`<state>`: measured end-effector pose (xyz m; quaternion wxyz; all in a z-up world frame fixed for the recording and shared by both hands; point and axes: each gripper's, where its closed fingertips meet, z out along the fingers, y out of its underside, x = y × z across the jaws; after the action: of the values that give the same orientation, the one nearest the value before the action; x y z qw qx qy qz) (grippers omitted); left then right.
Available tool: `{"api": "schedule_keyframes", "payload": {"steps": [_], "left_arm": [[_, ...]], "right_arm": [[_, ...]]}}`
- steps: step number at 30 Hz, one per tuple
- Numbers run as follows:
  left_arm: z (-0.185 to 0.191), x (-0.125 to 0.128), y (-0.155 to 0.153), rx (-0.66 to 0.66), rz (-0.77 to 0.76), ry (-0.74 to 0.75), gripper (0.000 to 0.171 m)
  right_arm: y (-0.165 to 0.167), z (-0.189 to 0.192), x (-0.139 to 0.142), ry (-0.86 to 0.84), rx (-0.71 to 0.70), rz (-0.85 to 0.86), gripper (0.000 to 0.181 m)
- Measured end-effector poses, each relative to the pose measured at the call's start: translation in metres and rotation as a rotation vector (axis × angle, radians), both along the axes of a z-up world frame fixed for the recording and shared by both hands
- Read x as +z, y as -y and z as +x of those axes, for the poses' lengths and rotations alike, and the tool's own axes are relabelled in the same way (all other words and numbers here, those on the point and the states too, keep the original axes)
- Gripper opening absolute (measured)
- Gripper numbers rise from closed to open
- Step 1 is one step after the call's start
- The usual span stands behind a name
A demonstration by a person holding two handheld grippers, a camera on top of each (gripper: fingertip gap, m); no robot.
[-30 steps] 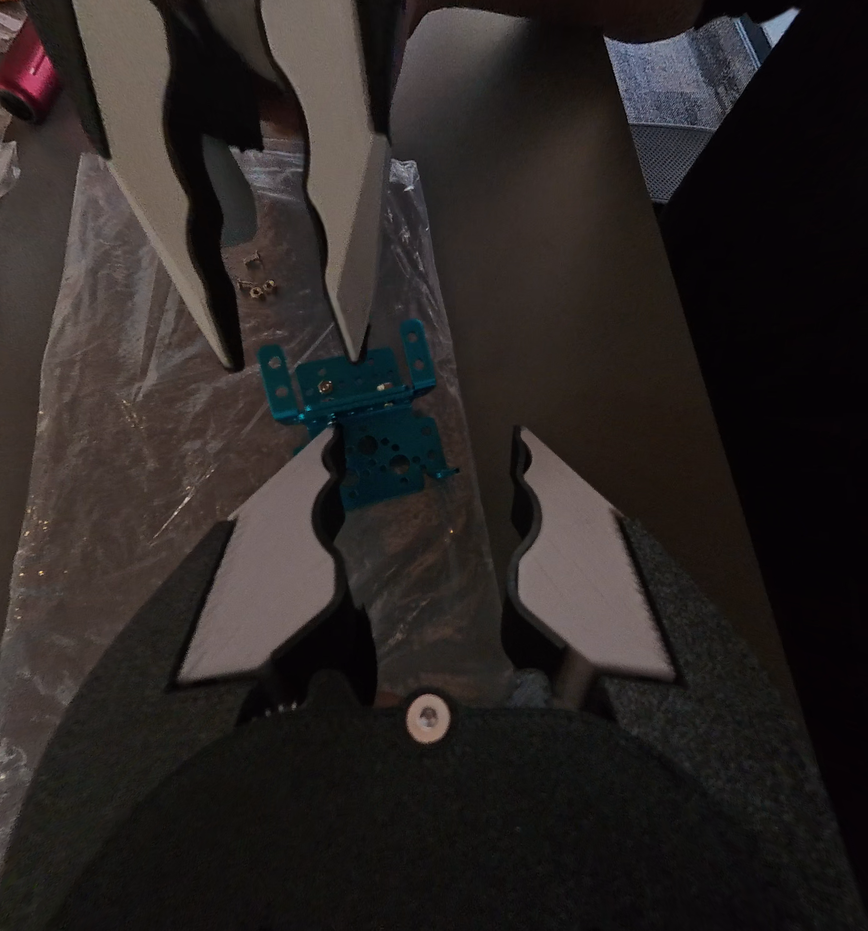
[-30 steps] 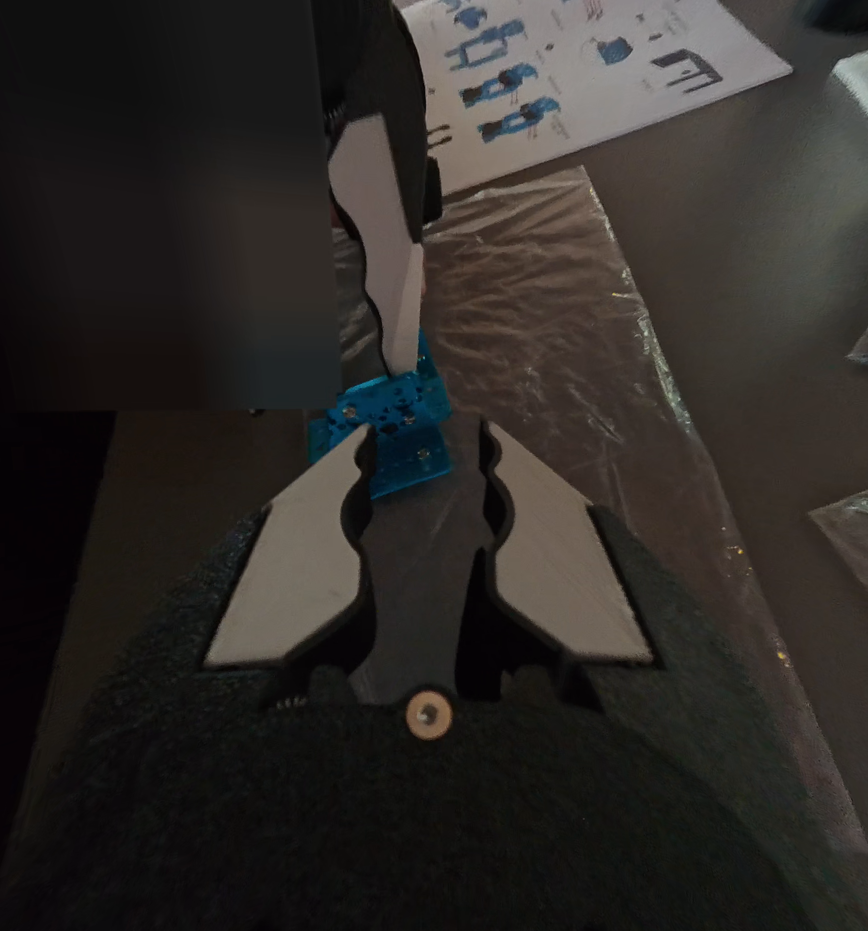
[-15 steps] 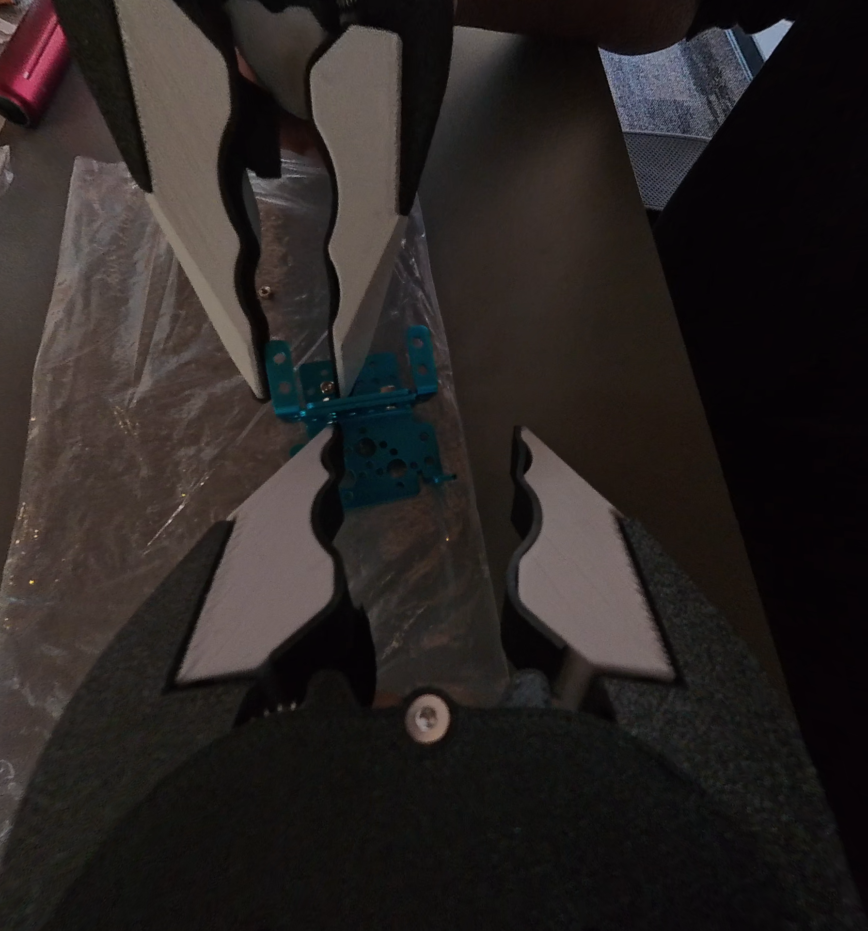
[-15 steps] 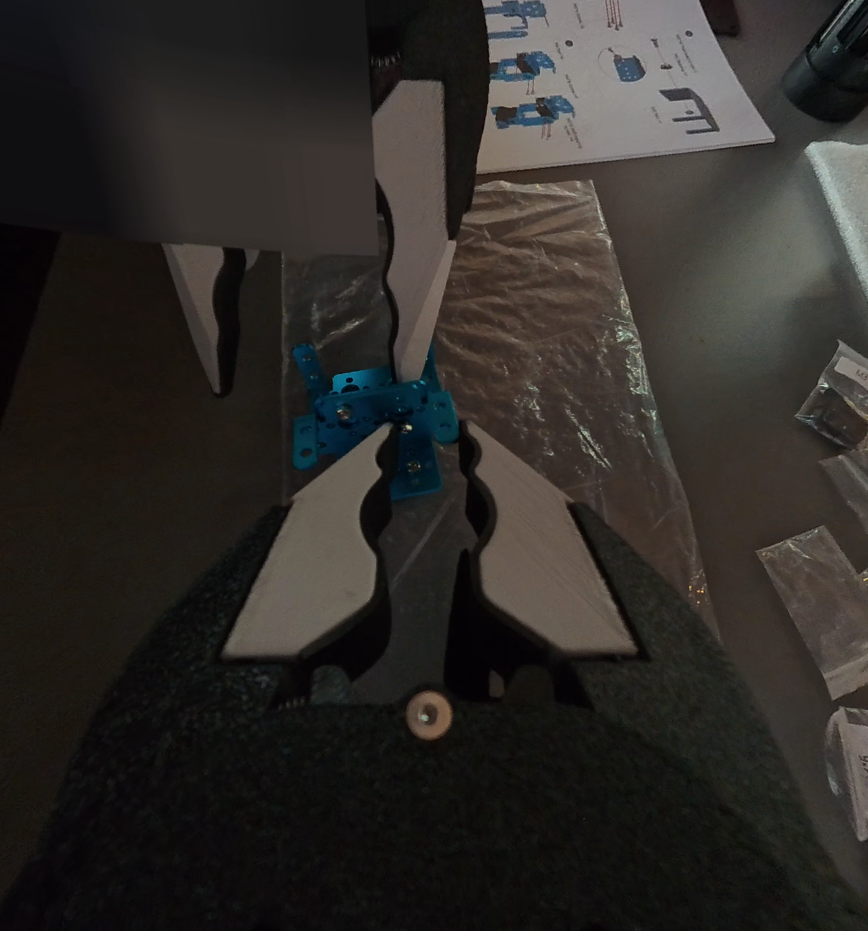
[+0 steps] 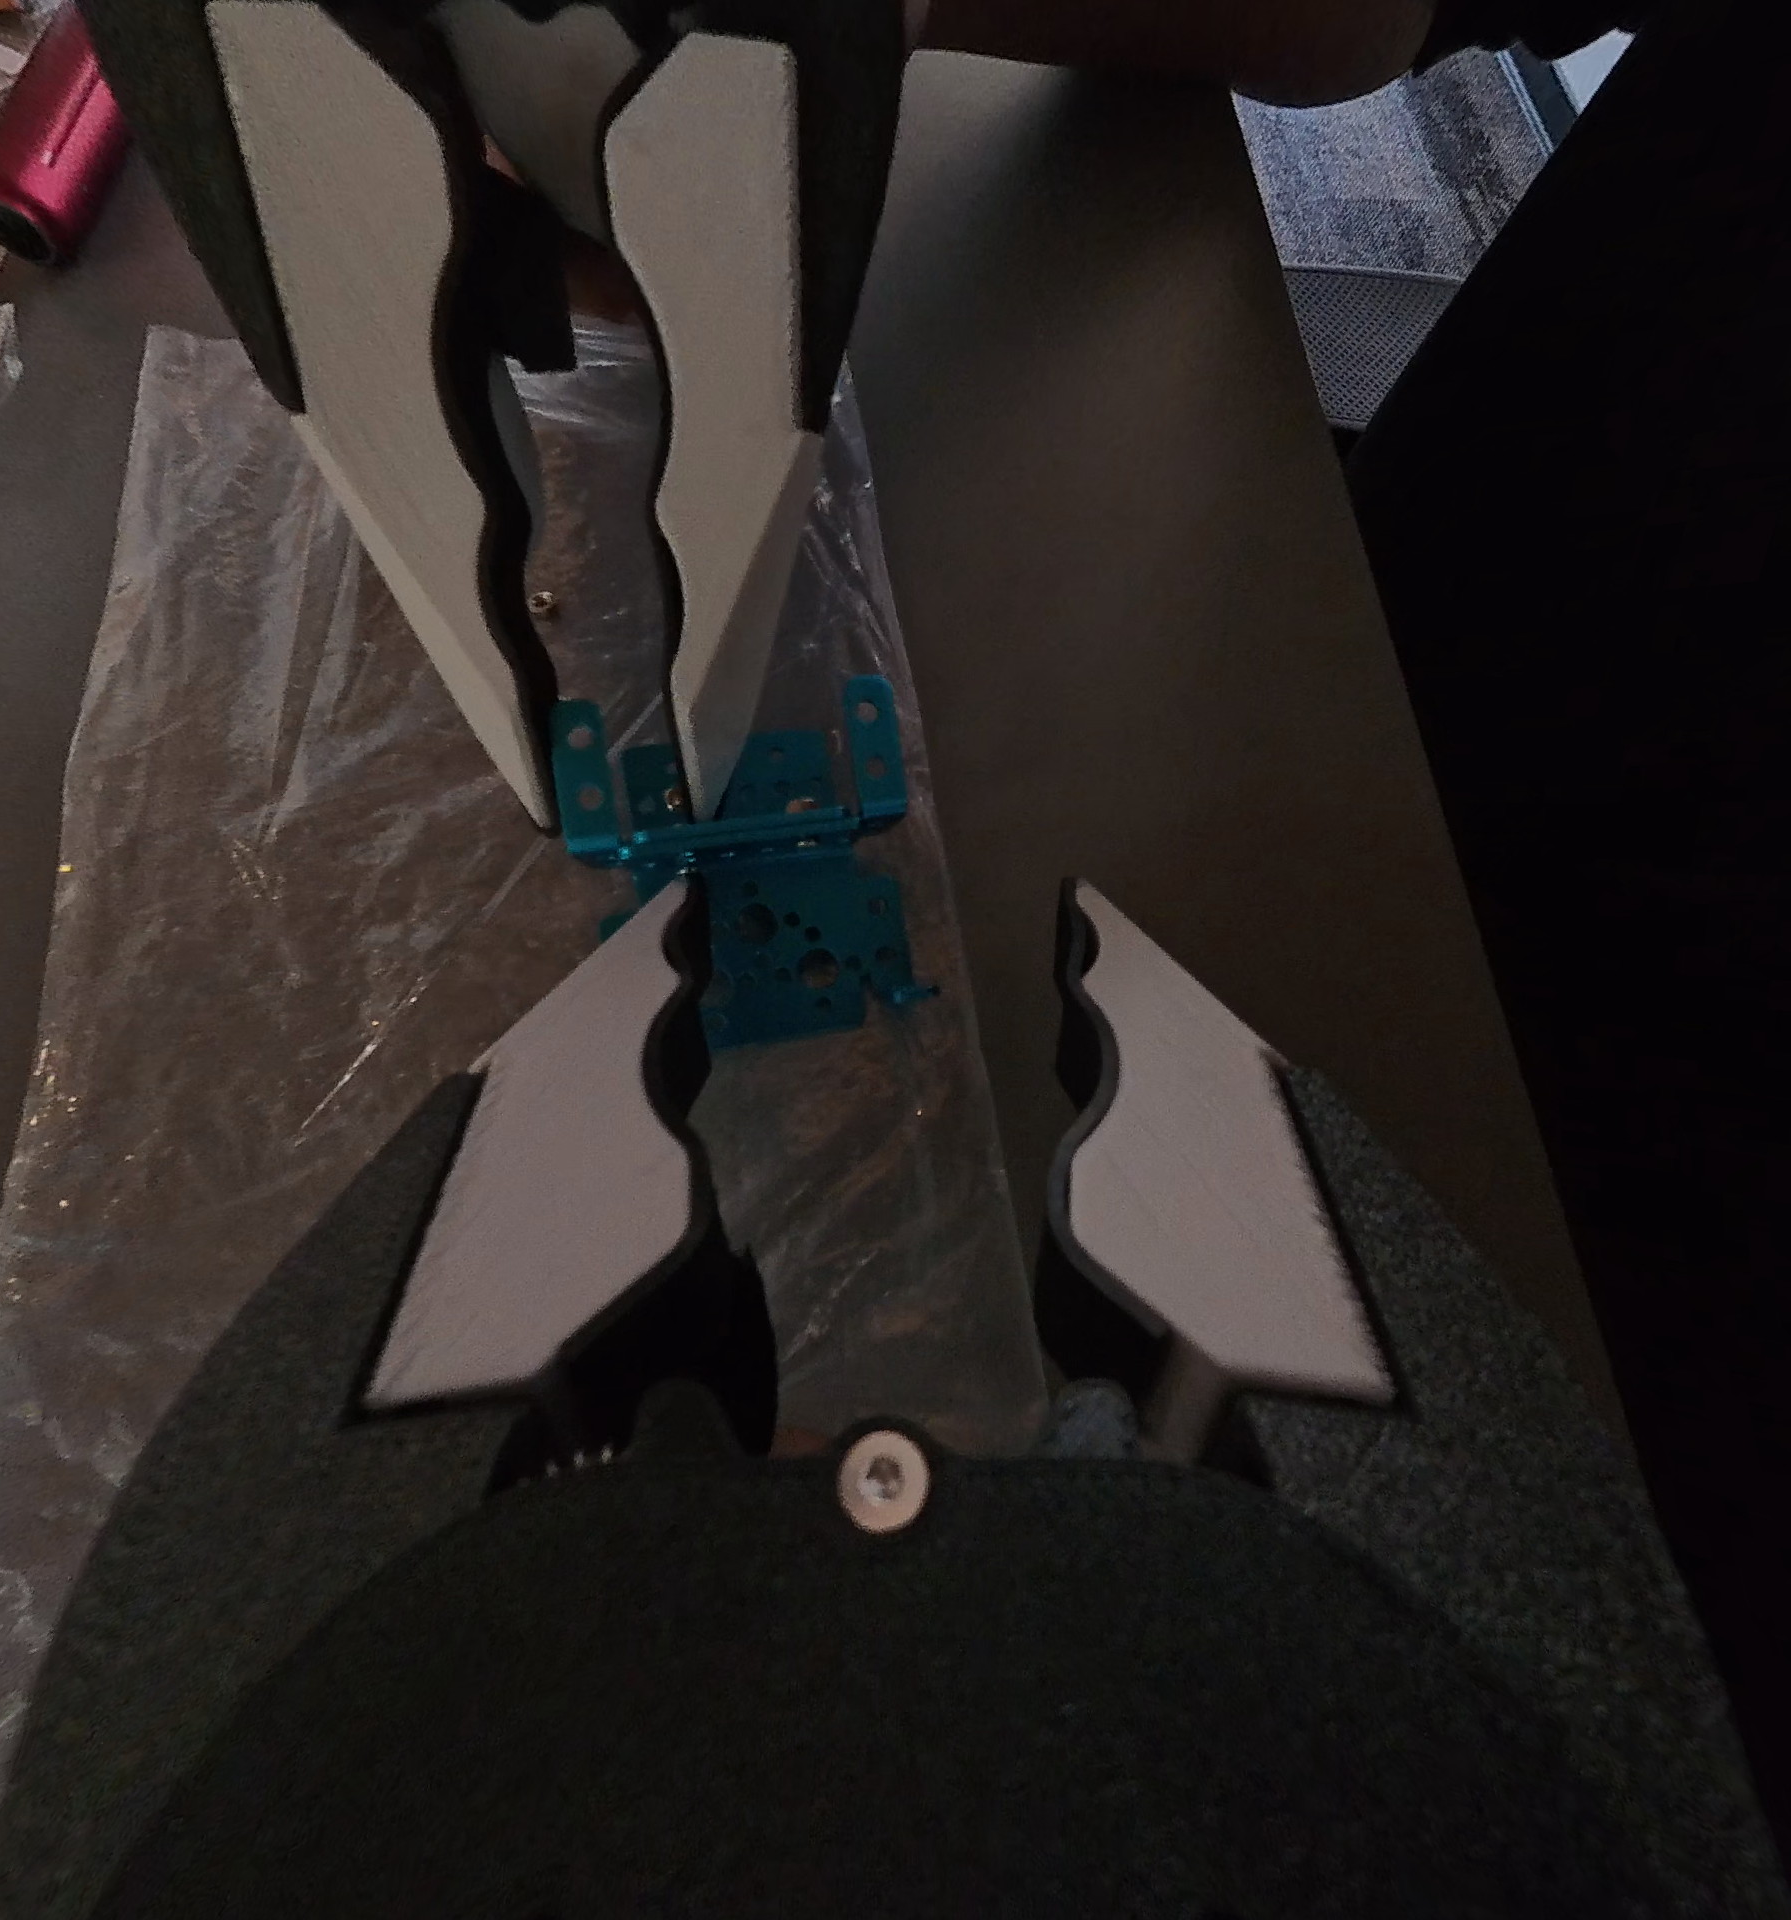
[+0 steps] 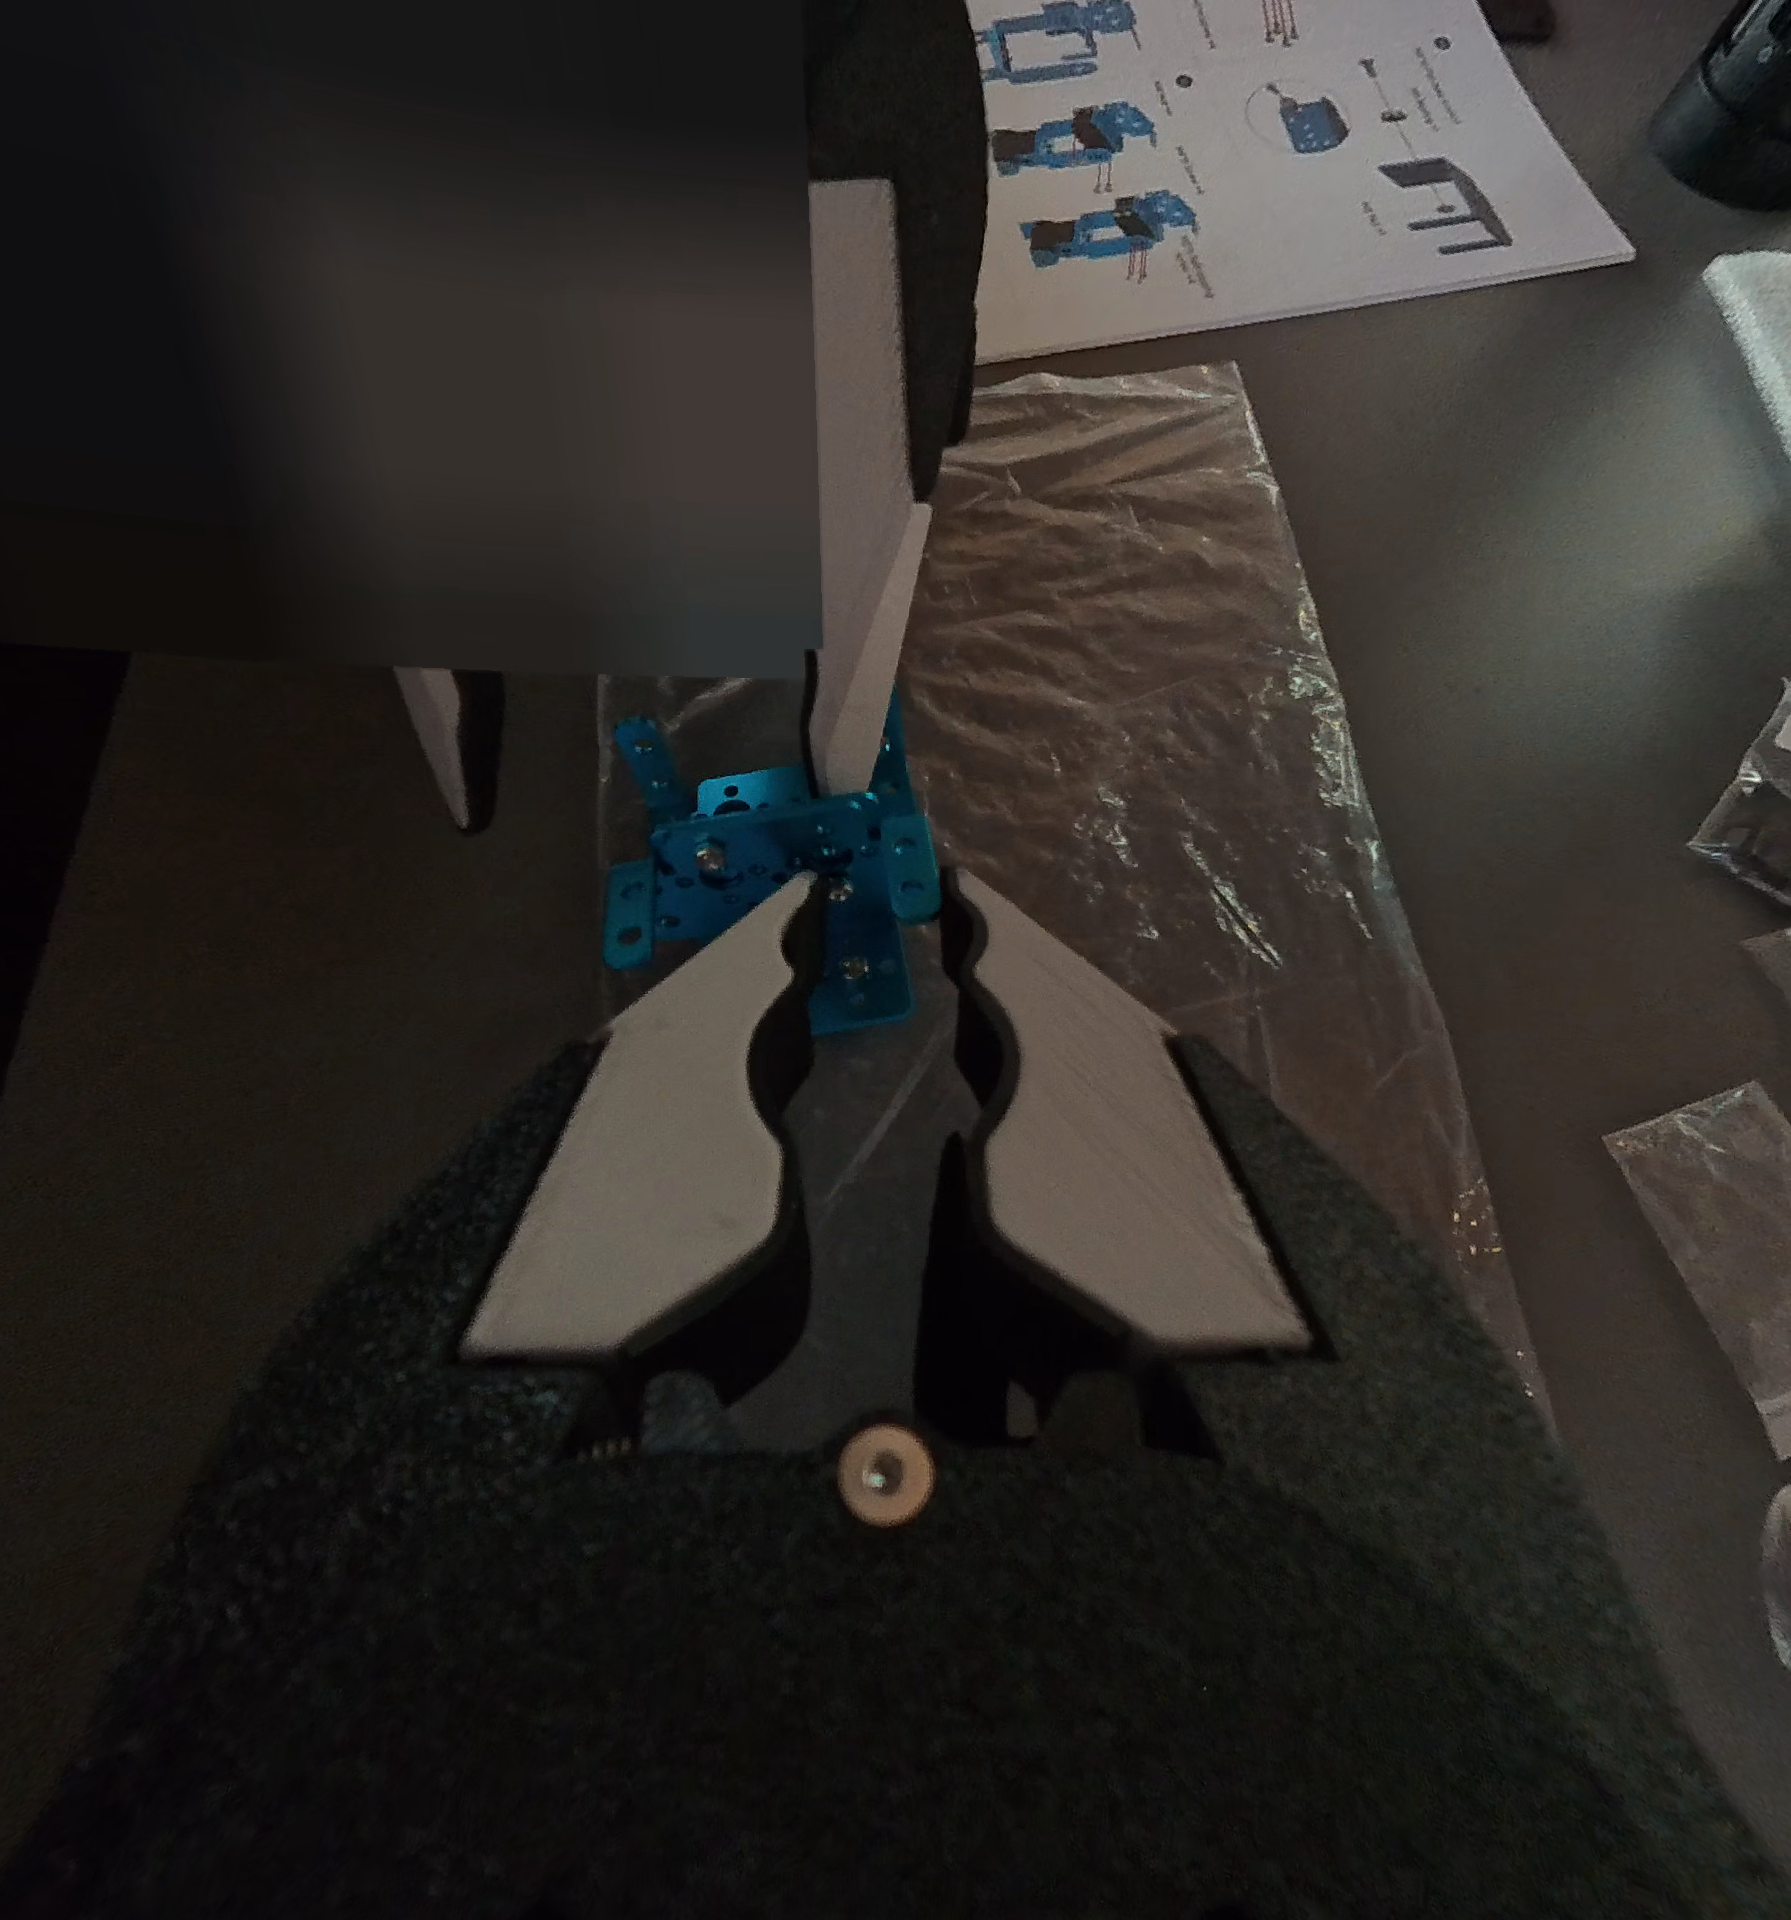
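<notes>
Left wrist view, blue bracket [image 5: 797, 914] between open left claw [image 5: 875, 899] tips

At twelve o'clock the right gripper [image 5: 616, 800] is cut off by the frame edge. A pink cylinder [image 5: 39, 171] at eleven o'clock is cropped. The blue bracket [image 6: 766, 873] lies partly behind fingers [image 6: 662, 1143]; bagged parts [image 6: 1784, 821] at three o'clock are indistinct.
</notes>
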<state>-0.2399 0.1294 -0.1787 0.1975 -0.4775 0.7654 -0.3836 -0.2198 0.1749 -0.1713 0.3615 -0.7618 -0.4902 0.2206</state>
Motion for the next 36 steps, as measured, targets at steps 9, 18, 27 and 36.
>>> {"api": "schedule_keyframes", "payload": {"steps": [9,18,27,36], "left_arm": [[-0.0003,-0.0001,0.0001,0.000,0.001,-0.001,0.067],[-0.0005,0.0002,0.0011,-0.004,0.001,0.001,0.067],[-0.0010,0.0000,0.0017,-0.006,0.004,0.000,0.068],[-0.0007,-0.0004,0.0020,-0.006,0.007,0.000,0.068]], "right_arm": [[0.0034,-0.0030,0.0008,-0.015,0.015,-0.015,0.024],[-0.0001,0.0006,0.0034,-0.039,-0.011,-0.036,0.027],[-0.0024,0.0014,0.0031,-0.029,-0.018,-0.019,0.015],[-0.0007,-0.0008,0.0004,-0.014,-0.008,-0.023,0.018]]}}
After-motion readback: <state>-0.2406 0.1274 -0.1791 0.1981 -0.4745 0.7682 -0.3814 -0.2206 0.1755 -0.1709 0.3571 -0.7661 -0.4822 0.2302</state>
